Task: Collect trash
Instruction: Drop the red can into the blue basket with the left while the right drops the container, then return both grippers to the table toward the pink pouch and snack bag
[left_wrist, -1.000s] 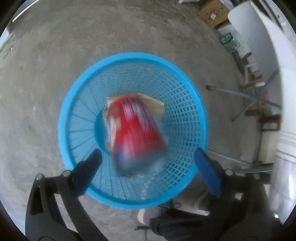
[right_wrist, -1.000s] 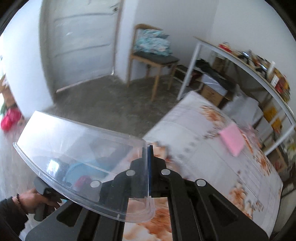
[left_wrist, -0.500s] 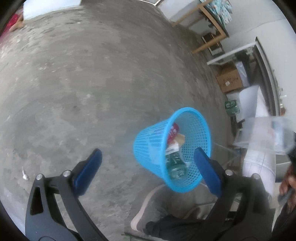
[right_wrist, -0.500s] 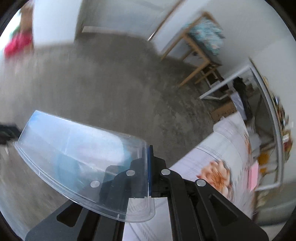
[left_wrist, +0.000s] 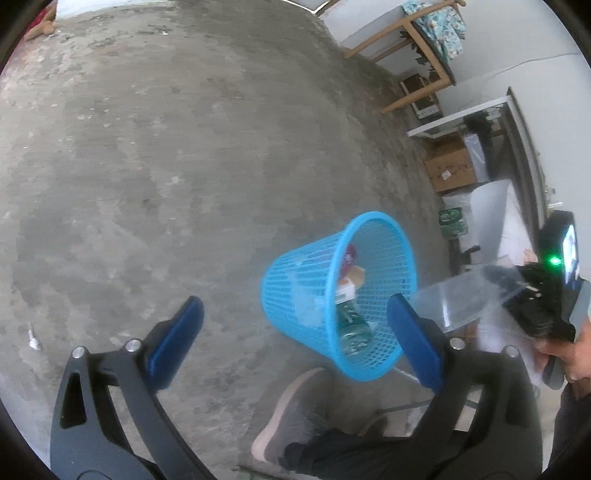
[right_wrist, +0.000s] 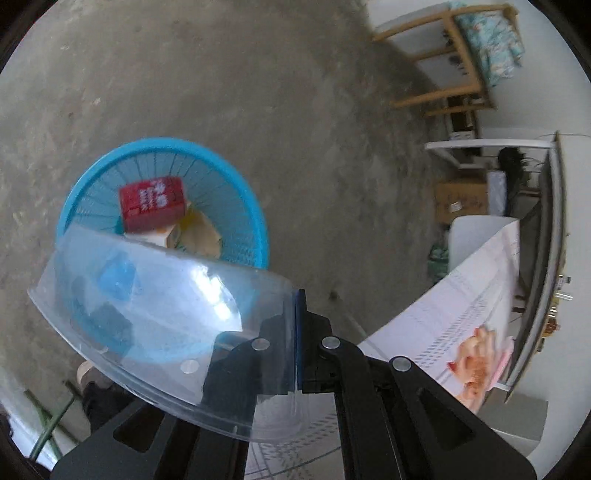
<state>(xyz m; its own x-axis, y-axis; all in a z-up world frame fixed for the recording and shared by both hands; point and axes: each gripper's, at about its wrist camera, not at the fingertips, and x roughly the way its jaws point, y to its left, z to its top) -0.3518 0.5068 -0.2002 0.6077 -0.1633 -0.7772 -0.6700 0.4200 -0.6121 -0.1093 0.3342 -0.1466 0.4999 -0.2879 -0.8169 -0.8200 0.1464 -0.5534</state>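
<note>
Clear plastic, thin and curved: the transparent plastic container lid (right_wrist: 155, 317) is pinched at one edge between the closed fingers of the right claw (right_wrist: 297, 343), and most of it juts out sideways, unsupported. From the right wrist view it hangs above the near rim of the round blue plastic mesh basket (right_wrist: 255, 221), overlapping only the near half of the opening. That seems the main risk: let go here, the broad light lid could catch the rim, tip and slide to the concrete floor (left_wrist: 184, 147) beside the basket, or sit across the mouth instead of dropping in. Moving it further over the basket's centre before release would likely avoid this.

The left claw (left_wrist: 295, 343) is spread wide and holds nothing; it hovers on the near side of the basket, so a careless swing could knock the light basket over.

Counted: two claws, one lid, one basket. Inside the basket, one red carton with white lettering (right_wrist: 151, 201), one brown paper scrap (right_wrist: 201, 236) beside it, and one green-tinted plastic bottle (left_wrist: 351, 328) seen through the mesh; whether more lies beneath I cannot tell. Beyond the basket, one floral-patterned table (right_wrist: 480, 295) and one wooden chair (right_wrist: 443, 59).
</note>
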